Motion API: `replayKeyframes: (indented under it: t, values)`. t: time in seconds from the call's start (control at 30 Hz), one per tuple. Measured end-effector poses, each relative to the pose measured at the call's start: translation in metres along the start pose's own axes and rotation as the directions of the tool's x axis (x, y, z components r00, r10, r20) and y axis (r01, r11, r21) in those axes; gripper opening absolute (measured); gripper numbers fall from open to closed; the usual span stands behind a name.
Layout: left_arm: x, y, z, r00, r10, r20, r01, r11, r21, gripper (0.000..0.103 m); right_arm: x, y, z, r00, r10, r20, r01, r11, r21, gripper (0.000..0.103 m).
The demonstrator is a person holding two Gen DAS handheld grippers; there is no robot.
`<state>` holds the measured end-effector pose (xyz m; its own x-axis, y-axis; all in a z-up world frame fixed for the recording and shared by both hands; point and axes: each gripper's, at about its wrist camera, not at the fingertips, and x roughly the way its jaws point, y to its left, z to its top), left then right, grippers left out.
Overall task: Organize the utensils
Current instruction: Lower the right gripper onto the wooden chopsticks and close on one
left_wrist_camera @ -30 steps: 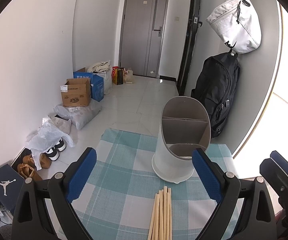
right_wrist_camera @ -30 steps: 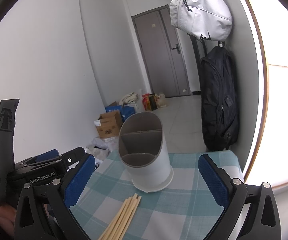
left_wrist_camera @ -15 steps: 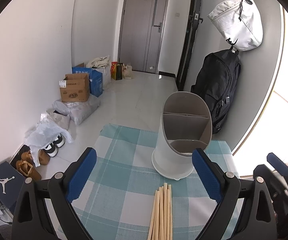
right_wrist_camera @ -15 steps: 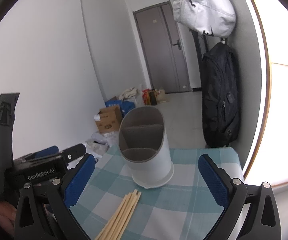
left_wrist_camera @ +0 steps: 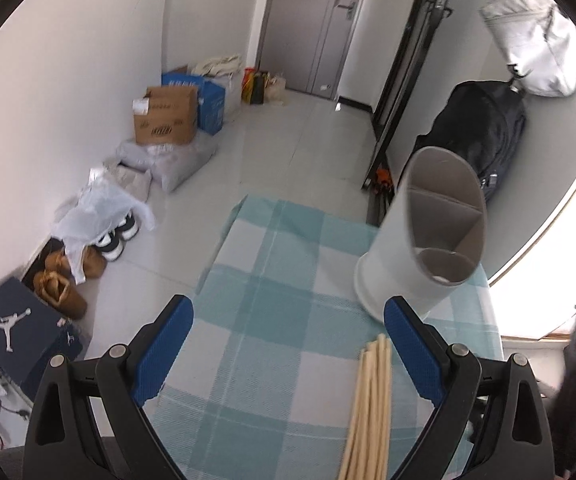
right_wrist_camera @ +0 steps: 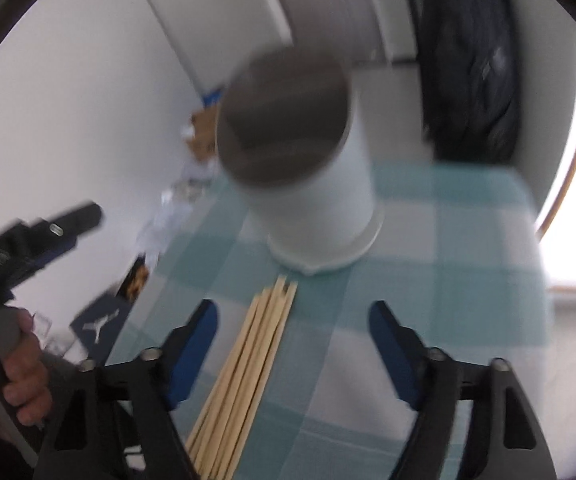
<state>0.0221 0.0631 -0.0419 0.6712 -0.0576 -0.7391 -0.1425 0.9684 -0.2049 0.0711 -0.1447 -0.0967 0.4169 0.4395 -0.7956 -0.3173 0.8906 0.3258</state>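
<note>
A bundle of several pale wooden chopsticks [right_wrist_camera: 247, 368] lies on the teal checked tablecloth [right_wrist_camera: 448, 240]. Behind it stands a white utensil holder [right_wrist_camera: 312, 196] with grey inner compartments, which look empty. My right gripper [right_wrist_camera: 294, 344] hangs low over the bundle; its jaws are closing, the chopsticks lie between them near the left pad, and neither pad touches them. My left gripper [left_wrist_camera: 288, 344] is open over the cloth, with the chopsticks [left_wrist_camera: 368, 408] just inside its right finger and the holder [left_wrist_camera: 420, 240] ahead to the right.
The table [left_wrist_camera: 223, 240] ends at its left and far edges. On the floor to the left are cardboard boxes [left_wrist_camera: 165, 120], shoes [left_wrist_camera: 67, 280] and a dark shoe box [left_wrist_camera: 15, 332]. A black backpack [left_wrist_camera: 484, 128] and a white bag [left_wrist_camera: 536, 56] hang on the right wall. A hand [right_wrist_camera: 7, 376] holds the left tool.
The right gripper has dropped and tipped down toward the chopsticks, and its jaws have narrowed. The left gripper has shifted left and tilted down, so the holder now sits to its right.
</note>
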Motion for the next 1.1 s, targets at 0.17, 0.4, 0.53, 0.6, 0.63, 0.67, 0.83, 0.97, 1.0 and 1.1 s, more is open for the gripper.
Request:
replayKeyframes:
  t: [0.17,0.4,0.53,0.6,0.63,0.67,0.83,0.97,1.0,1.1]
  values:
    - [0.004,0.014,0.002,0.999,-0.015,-0.033,0.014,0.999,-0.046,0.094,0.037,0.013,0.003,0.994,-0.021,-0.110,0.018,0.999,-0.032,0.054]
    - [0.009,0.029,0.004,0.998,-0.027,-0.058,0.023,0.998,-0.066,0.094,0.065,0.021,0.013,0.972,-0.115,-0.204,0.105,0.993,-0.060,0.029]
    - [0.008,0.031,0.005,0.997,-0.042,-0.068,0.037,0.997,-0.074,0.094,0.064,0.023,0.015,0.965,-0.138,-0.223,0.128,0.990,-0.061,0.015]
    - [0.007,0.032,0.006,0.996,-0.051,-0.069,0.045,0.996,-0.075,0.094,0.061,0.021,0.011,0.967,-0.129,-0.220,0.121,0.991,-0.049,0.012]
    - [0.007,0.033,0.006,0.996,-0.056,-0.069,0.051,0.996,-0.077,0.094,0.061,0.019,0.010,0.967,-0.123,-0.221,0.117,0.992,-0.039,0.011]
    - [0.007,0.033,0.006,0.996,-0.059,-0.069,0.053,0.996,-0.075,0.094,0.059,0.017,0.009,0.969,-0.114,-0.220,0.111,0.994,-0.025,0.009]
    - [0.006,0.034,0.005,0.995,-0.067,-0.075,0.061,0.995,-0.074,0.094,0.042,0.001,0.006,0.977,-0.079,-0.197,0.089,0.995,0.039,0.007]
    - [0.007,0.034,0.004,0.995,-0.066,-0.074,0.060,0.995,-0.074,0.094,0.032,-0.012,0.002,0.984,-0.042,-0.171,0.058,0.994,0.093,0.006]
    - [0.008,0.034,0.003,0.995,-0.059,-0.079,0.054,0.996,-0.068,0.094,0.026,-0.015,0.003,0.987,-0.031,-0.155,0.047,0.993,0.105,0.005]
    - [0.011,0.031,0.001,0.993,-0.049,-0.109,0.044,0.998,-0.049,0.094,0.020,-0.020,0.011,0.996,0.004,-0.091,0.008,0.990,0.138,0.004]
